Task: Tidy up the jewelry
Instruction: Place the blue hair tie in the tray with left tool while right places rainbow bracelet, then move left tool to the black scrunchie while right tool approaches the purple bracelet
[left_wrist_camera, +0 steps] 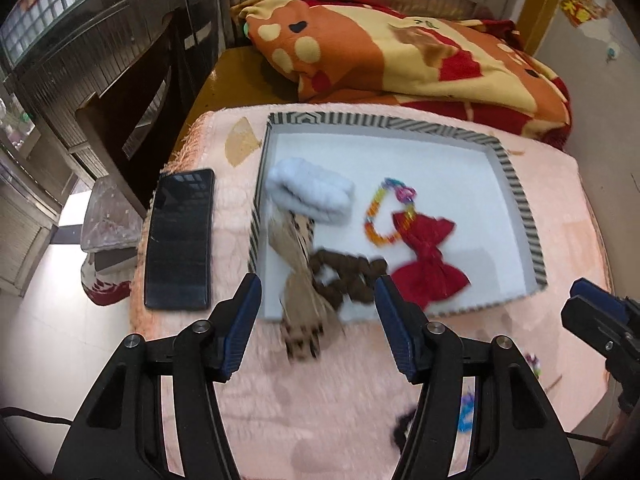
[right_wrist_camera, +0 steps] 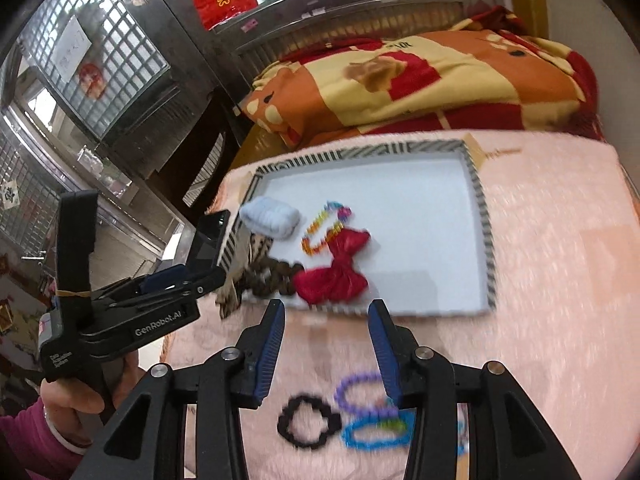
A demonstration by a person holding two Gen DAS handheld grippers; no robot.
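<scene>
A striped-rim box (left_wrist_camera: 524,216) (right_wrist_camera: 486,236) with a white floor lies on the pink blanket. In it are a white fluffy scrunchie (left_wrist_camera: 310,194) (right_wrist_camera: 272,216), a rainbow bead bracelet (left_wrist_camera: 386,212) (right_wrist_camera: 324,226), a red bow (left_wrist_camera: 428,260) (right_wrist_camera: 334,270) and a brown bead bracelet (left_wrist_camera: 348,276) (right_wrist_camera: 272,274). A beige leopard-print bow (left_wrist_camera: 302,292) hangs over the box's near rim. My left gripper (left_wrist_camera: 318,320) is open and empty just above it. My right gripper (right_wrist_camera: 326,342) is open and empty above a black bracelet (right_wrist_camera: 308,420), a purple one (right_wrist_camera: 360,394) and a blue one (right_wrist_camera: 372,436).
A black phone (left_wrist_camera: 180,240) lies on the blanket left of the box. An orange, red and yellow quilt (left_wrist_camera: 400,52) is piled behind the box. A dark wooden cabinet (left_wrist_camera: 120,92) stands at the left. The right gripper shows at the left view's right edge (left_wrist_camera: 600,320).
</scene>
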